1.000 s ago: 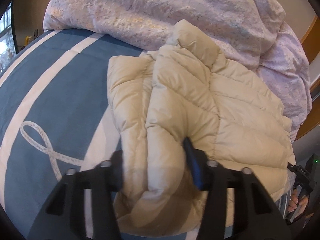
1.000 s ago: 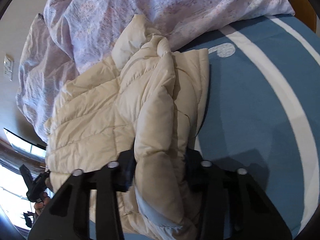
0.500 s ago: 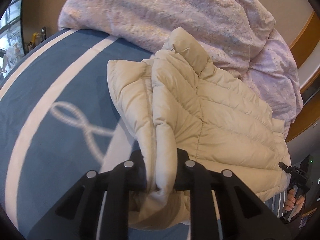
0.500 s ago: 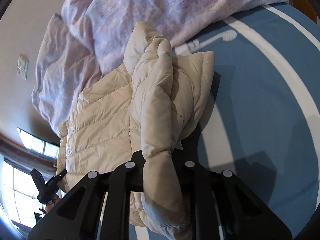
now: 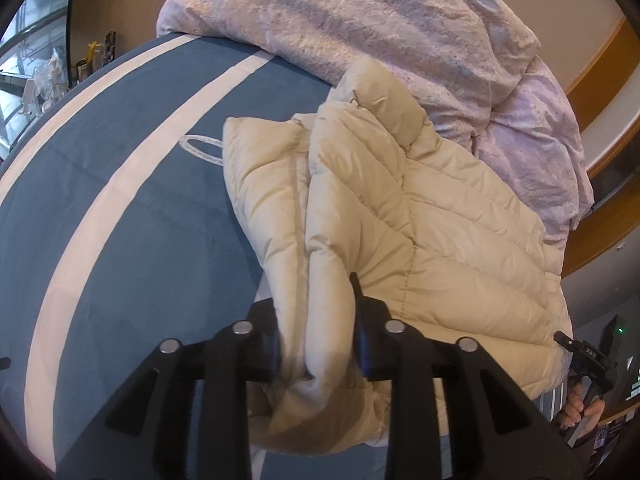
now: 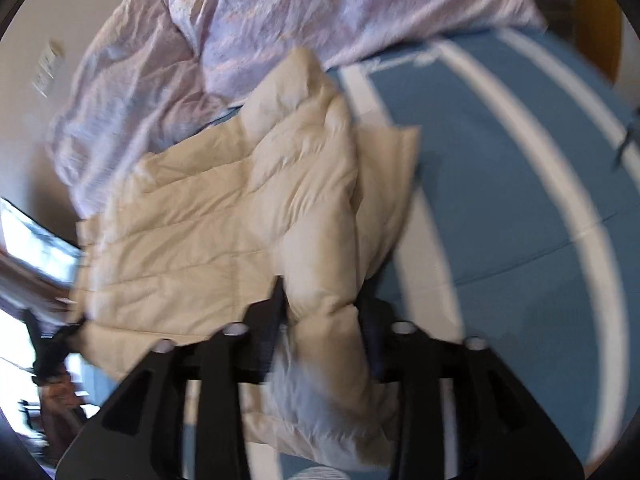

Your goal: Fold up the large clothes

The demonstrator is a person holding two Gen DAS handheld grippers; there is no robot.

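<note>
A cream quilted puffer jacket [image 5: 420, 232] lies on a blue bedspread with white stripes [image 5: 132, 240]. One side is folded over the body. My left gripper [image 5: 316, 344] is shut on a bunched fold of the jacket at its near edge. In the right wrist view the same jacket [image 6: 224, 232] spreads to the left, and my right gripper [image 6: 322, 332] is shut on another bunched fold of it. The right view is motion-blurred.
A crumpled lilac duvet [image 5: 400, 40] is heaped at the far side of the bed, touching the jacket's collar; it also shows in the right wrist view [image 6: 280, 12]. The blue bedspread [image 6: 520, 200] stretches right. A wooden headboard [image 5: 600, 80] stands at the right.
Both grippers closed on folds of the jacket about a second ago and have since lifted and pulled the gripped edge. The right gripper is moving now.
</note>
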